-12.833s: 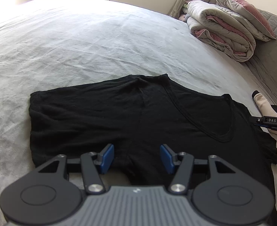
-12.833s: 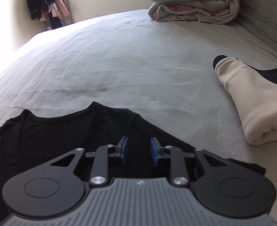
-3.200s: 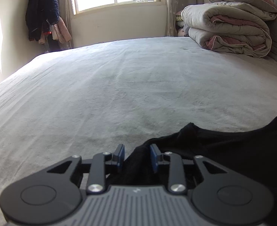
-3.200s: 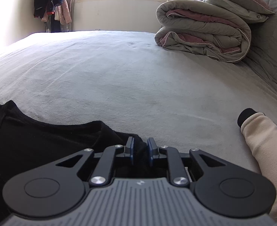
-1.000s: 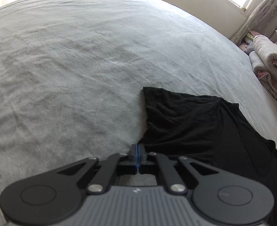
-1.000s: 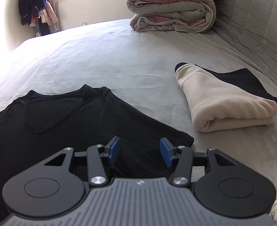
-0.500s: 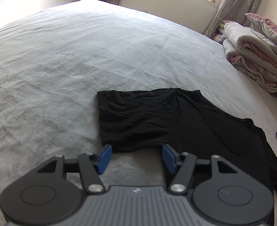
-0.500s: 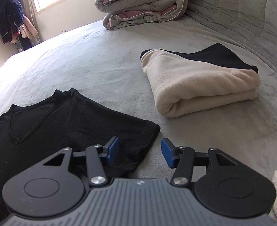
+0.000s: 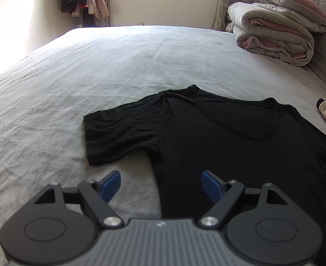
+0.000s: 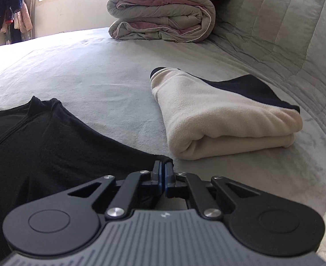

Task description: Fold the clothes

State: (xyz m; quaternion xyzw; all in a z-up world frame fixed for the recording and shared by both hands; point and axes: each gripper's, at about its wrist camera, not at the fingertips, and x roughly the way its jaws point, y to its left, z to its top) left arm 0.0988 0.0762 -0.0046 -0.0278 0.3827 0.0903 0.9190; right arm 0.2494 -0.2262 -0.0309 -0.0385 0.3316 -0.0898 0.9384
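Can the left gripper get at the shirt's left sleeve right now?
Probably yes. The left gripper is opening with nothing between its fingers, and the sleeve lies flat just ahead on the bed, uncovered.

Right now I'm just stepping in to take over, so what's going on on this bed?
A person with a gripper in each hand is folding a black T-shirt spread flat on the grey bed. The right gripper is shut on the edge of the shirt's sleeve, next to a folded cream fleece. The left gripper hangs above the shirt's side edge below the other sleeve, its jaws opening and gripping nothing. No fold shows yet.
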